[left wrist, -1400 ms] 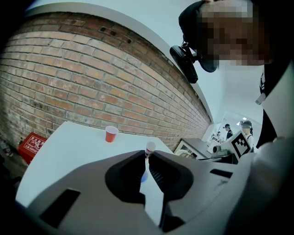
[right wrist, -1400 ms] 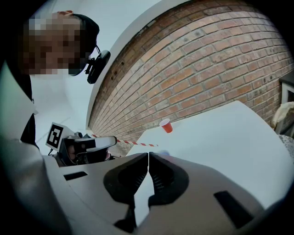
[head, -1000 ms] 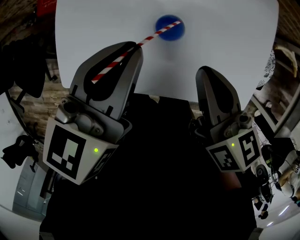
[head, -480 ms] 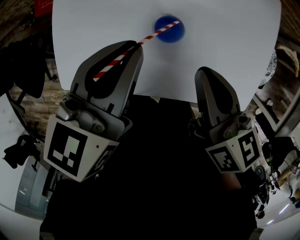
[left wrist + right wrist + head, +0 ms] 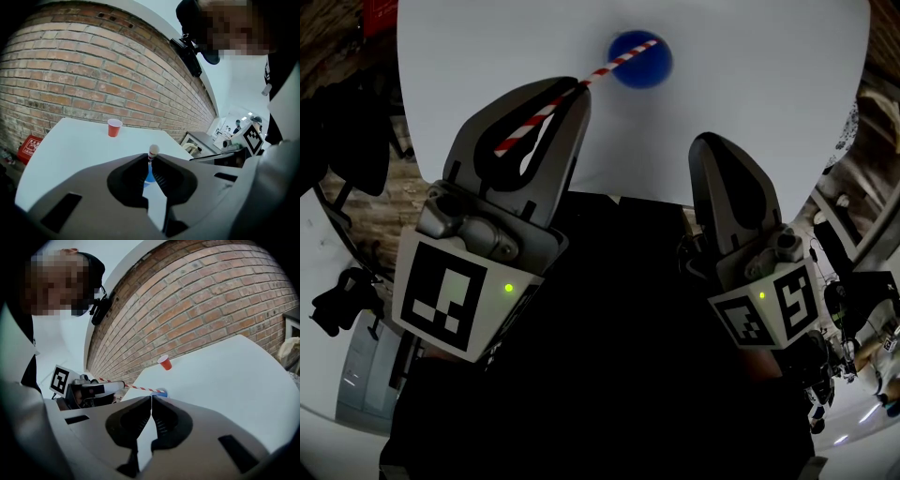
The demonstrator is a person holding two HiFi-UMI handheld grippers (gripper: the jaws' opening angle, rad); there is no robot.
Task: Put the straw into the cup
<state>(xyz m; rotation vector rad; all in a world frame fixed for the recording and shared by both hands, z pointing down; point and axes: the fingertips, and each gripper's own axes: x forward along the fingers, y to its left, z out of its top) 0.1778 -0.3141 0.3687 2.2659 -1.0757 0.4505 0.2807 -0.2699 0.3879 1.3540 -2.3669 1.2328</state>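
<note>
Left gripper (image 5: 575, 89), upper left, clenched on striped straw (image 5: 614, 64); straw tip overlies blue cup (image 5: 645, 73), top centre. Right gripper (image 5: 710, 145) closed, empty.

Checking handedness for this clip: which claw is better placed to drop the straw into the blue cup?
Left. The left claw is shut on the striped straw, whose tip reaches the blue cup. The right claw is shut, empty and off to the side.
</note>
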